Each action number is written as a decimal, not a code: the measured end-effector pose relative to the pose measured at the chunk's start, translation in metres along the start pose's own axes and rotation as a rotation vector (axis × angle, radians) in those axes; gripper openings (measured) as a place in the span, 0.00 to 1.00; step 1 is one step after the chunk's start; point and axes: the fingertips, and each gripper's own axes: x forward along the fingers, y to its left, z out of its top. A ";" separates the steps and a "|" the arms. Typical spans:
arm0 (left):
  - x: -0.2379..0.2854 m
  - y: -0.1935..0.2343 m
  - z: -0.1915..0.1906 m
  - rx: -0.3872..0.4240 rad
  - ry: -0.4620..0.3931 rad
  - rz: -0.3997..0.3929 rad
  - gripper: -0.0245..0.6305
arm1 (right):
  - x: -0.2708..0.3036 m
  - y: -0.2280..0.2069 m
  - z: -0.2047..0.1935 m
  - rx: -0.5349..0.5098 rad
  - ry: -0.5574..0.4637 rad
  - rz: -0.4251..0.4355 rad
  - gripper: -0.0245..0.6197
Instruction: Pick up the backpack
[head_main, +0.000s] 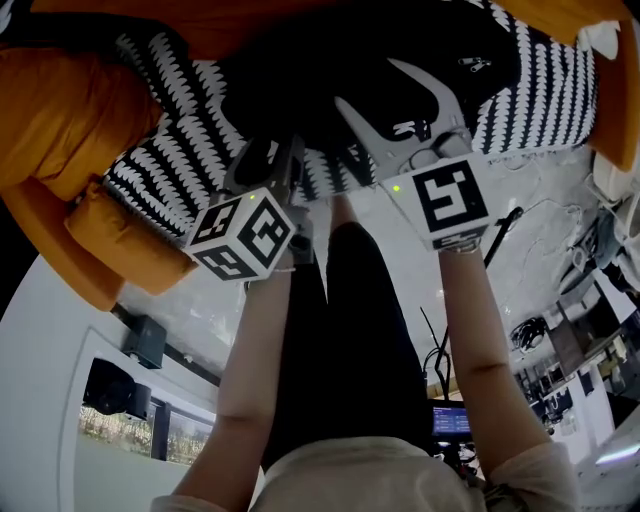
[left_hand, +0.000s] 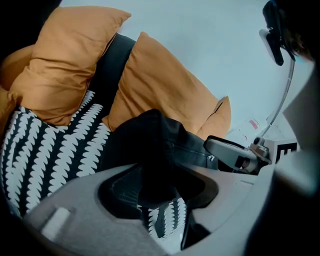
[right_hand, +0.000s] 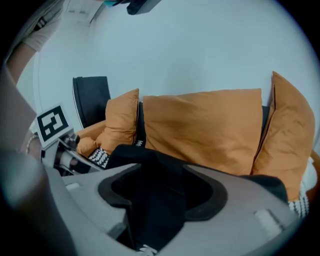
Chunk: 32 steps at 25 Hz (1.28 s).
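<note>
A pale wall (right_hand: 175, 50) backs a sofa (left_hand: 112, 60) lined with big orange cushions (right_hand: 205, 125), its seat spread with a black-and-white patterned cover (head_main: 180, 150). The black backpack (head_main: 330, 70) lies slumped on that cover in front of the cushions, just beyond both tools. The right gripper (head_main: 400, 105) reaches into it with its fingers (head_main: 362, 128) spread wide. A fold of the backpack's dark fabric stands between them, with room on either side. The left gripper (head_main: 272, 160), close beside the right one, also has its fingers (left_hand: 75, 200) well apart around a hump of the same black fabric, not pinching it. A small zip pull (left_hand: 211, 159) hangs on the backpack's side.
</note>
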 end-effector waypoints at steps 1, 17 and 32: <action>0.003 0.000 0.001 -0.005 0.000 0.007 0.31 | 0.004 -0.005 0.000 -0.033 0.006 -0.005 0.42; -0.002 0.011 0.012 -0.007 -0.041 0.079 0.22 | 0.039 -0.035 -0.031 -0.582 0.263 -0.017 0.51; -0.007 0.012 0.009 0.008 -0.043 0.084 0.19 | 0.069 -0.027 -0.057 -0.632 0.394 0.108 0.28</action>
